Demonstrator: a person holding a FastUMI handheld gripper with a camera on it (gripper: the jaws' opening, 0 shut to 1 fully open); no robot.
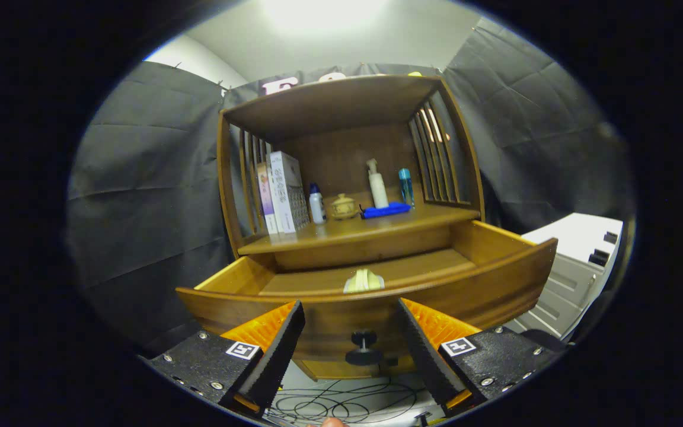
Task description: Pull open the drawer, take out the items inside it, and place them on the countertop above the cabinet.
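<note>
The wooden cabinet's drawer is pulled out toward me. Inside it, near the front wall, lies a pale yellowish item, partly hidden by the drawer front. The dark round knob on the drawer front sits between my fingers, a little ahead of them and untouched. My gripper is open with nothing held. Above the drawer, the countertop carries boxes, bottles and a small jar.
On the countertop stand white and pink boxes, a small white bottle, a lidded jar, a pump bottle on a blue tray and a teal bottle. A white cabinet stands right. Cables lie on the floor below.
</note>
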